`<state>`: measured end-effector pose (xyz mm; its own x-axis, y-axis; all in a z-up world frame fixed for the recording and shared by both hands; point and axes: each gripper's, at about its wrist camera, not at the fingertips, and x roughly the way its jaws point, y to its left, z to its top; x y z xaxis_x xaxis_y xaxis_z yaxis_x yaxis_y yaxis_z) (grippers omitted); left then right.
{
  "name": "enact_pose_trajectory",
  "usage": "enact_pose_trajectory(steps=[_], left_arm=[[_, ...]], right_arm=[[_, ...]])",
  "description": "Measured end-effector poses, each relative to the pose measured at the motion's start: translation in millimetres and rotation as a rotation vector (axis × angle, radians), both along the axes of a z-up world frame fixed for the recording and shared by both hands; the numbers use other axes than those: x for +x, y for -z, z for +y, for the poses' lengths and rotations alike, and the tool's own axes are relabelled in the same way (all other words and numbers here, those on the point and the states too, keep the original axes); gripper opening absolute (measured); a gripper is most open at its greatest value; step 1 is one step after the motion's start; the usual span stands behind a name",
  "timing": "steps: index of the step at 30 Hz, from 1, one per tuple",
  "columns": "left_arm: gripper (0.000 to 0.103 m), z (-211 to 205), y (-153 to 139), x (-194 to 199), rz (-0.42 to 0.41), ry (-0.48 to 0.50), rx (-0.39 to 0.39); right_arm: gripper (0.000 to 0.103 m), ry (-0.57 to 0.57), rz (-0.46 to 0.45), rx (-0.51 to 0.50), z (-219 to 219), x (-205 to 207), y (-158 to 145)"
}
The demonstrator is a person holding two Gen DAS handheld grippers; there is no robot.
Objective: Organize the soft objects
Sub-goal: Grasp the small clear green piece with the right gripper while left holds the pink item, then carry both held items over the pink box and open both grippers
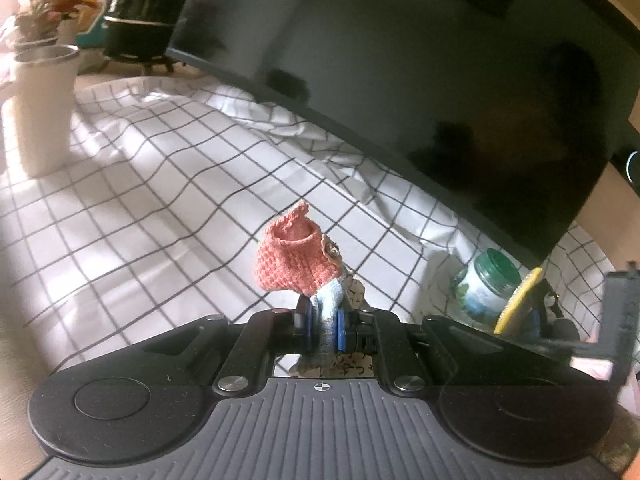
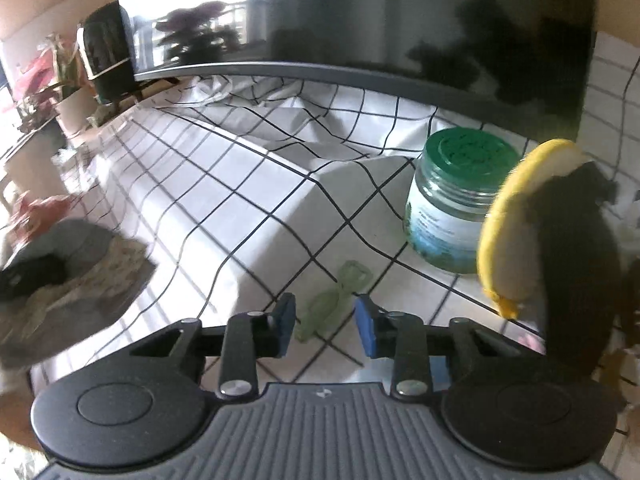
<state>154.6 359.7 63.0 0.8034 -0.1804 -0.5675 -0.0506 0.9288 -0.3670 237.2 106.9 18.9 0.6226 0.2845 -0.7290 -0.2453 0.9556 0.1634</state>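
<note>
My left gripper (image 1: 323, 326) is shut on a small knitted toy (image 1: 298, 258) with a salmon-pink top and a pale blue lower part, held above the checked cloth (image 1: 140, 208). My right gripper (image 2: 325, 326) is open, its blue pads either side of a small pale green soft object (image 2: 338, 298) lying on the checked cloth (image 2: 248, 200). A yellow-and-black plush (image 2: 548, 240) stands at the right, close to the right gripper; it also shows in the left wrist view (image 1: 520, 300).
A green-lidded jar (image 2: 456, 200) stands by the plush, also seen in the left wrist view (image 1: 486, 284). A large dark monitor (image 1: 420, 60) runs along the back. A white cup (image 1: 40, 108), plants (image 1: 44, 4) and a dark appliance (image 1: 148, 8) stand far left.
</note>
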Motion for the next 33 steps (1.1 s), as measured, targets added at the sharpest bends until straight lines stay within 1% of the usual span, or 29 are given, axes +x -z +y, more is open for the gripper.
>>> enact_pose_trajectory(steps=[3,4,6,8,12,16,18,19,21,26,29,33], left_arm=[[0.013,4,1,-2,0.007,-0.006,-0.007],[0.013,5,3,-2,0.008,-0.006,-0.01],[0.013,6,4,-1,0.009,-0.006,-0.013],[0.013,5,6,0,0.013,-0.007,-0.018],[0.013,-2,10,6,0.018,0.011,-0.026],[0.013,-12,9,9,0.019,0.036,-0.017],[0.013,-16,6,9,0.012,0.047,-0.008],[0.013,-17,3,10,0.007,0.052,-0.004],[0.013,-19,-3,11,-0.009,0.059,0.008],[0.013,-32,-24,21,-0.061,0.072,0.023],[0.013,-53,-46,31,-0.117,0.124,0.037],[0.013,-95,-78,47,-0.197,0.224,0.034]], right_arm=[[0.026,0.012,0.024,-0.006,2,13,10],[0.022,0.009,0.032,-0.009,3,14,13],[0.022,-0.001,0.035,-0.022,1,12,14],[0.018,-0.014,0.031,-0.054,0,5,14],[0.018,-0.051,0.02,-0.074,-5,-7,16],[0.018,-0.062,0.032,-0.065,-3,2,14],[0.007,-0.07,0.037,-0.067,-1,6,13],[0.005,-0.077,0.038,-0.064,-1,6,10],[0.004,-0.088,0.022,-0.052,-4,1,0],[0.004,-0.077,-0.038,0.004,-32,-25,-44],[0.004,-0.039,-0.098,0.026,-53,-37,-75],[0.004,0.051,-0.21,0.044,-102,-60,-123]])
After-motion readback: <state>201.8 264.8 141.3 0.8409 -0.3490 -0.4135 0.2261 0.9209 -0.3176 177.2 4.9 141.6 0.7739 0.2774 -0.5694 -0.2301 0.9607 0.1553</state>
